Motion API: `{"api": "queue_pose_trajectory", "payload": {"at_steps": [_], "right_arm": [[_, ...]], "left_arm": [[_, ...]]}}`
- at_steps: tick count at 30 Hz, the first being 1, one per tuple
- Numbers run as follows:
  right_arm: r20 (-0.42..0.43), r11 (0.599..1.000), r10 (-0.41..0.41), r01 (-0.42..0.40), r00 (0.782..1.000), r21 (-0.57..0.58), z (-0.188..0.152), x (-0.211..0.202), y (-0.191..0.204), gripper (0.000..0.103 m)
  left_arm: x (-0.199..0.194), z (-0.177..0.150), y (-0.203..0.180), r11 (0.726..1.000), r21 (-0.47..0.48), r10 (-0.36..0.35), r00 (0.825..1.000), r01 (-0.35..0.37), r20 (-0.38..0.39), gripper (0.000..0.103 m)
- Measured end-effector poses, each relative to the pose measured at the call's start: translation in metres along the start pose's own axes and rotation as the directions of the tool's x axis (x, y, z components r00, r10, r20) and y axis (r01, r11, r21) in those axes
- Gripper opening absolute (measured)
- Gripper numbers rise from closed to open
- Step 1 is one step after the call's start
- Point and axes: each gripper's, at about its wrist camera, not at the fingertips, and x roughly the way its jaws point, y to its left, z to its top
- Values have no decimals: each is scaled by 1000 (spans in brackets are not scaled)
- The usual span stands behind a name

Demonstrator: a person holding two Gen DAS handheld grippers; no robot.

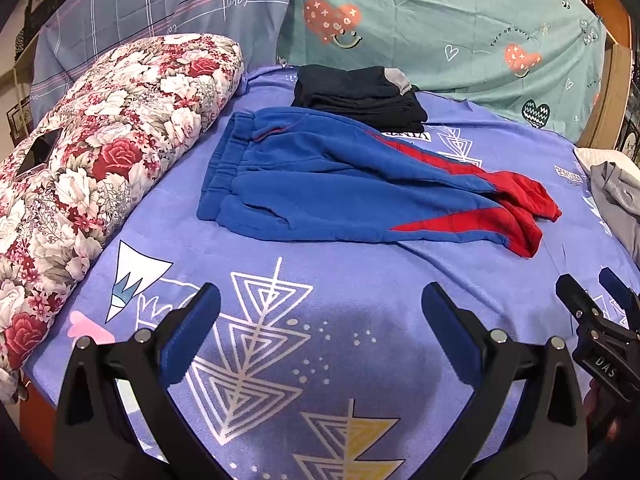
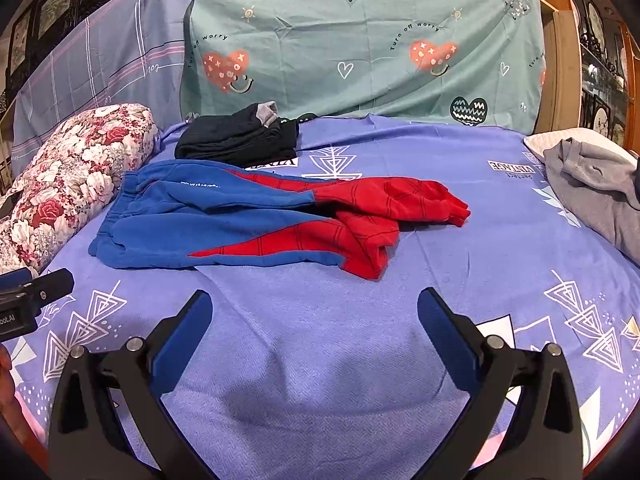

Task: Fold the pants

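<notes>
Blue pants with red lower legs point(image 1: 340, 184) point(image 2: 256, 220) lie spread on the purple bed sheet point(image 1: 320, 280) point(image 2: 320, 340), waistband to the left, cuffs rumpled to the right. My left gripper point(image 1: 320, 300) hovers open over bare sheet, short of the pants, with nothing between its blue pads. My right gripper point(image 2: 316, 308) is open too, just in front of the red cuffs, and it also shows at the right edge of the left wrist view point(image 1: 596, 288). A black finger of the left gripper point(image 2: 48, 284) pokes in at the left of the right wrist view.
A folded dark garment point(image 1: 360, 94) point(image 2: 240, 136) sits behind the pants. A floral quilt roll point(image 1: 100, 152) point(image 2: 68, 172) lines the left side. Grey clothing point(image 1: 616, 196) point(image 2: 592, 188) lies at the right. Teal and plaid sheets point(image 1: 440, 28) hang at the back.
</notes>
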Motion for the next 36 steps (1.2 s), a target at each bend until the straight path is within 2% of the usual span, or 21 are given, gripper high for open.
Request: {"api": "queue_pose_trajectory", "payload": {"at_steps": [9, 23, 27, 29, 30, 32, 35, 36], "right_arm": [[-27, 1000, 14, -14, 1000, 5, 1, 13, -2, 102], [-45, 1000, 17, -17, 999, 7, 22, 32, -4, 102], [-68, 1000, 19, -19, 998, -9, 25, 38, -5, 102], [-83, 1000, 14, -15, 996, -11, 27, 41, -9, 102], [-85, 1000, 12, -13, 996, -9, 28, 42, -11, 102], [-88, 1000, 16, -16, 996, 2, 29, 45, -18, 102], [-112, 1000, 12, -9, 994, 27, 27, 53, -25, 102], [-121, 999, 15, -10, 992, 42, 26, 58, -27, 102]], "left_arm": [[20, 4, 2, 1000, 5, 9, 999, -9, -35, 101], [37, 22, -8, 1000, 29, -1, 998, 3, -60, 101], [45, 27, 3, 1000, 17, -19, 996, 21, -83, 101], [51, 34, 23, 1000, -22, -24, 994, 22, -111, 101], [56, 37, 42, 997, -73, -12, 992, 3, -127, 101], [67, 42, 80, 982, -185, -3, 984, -30, -176, 101], [81, 43, 114, 963, -269, -40, 972, -24, -230, 101], [85, 42, 121, 958, -285, -31, 971, -40, -238, 101]]}}
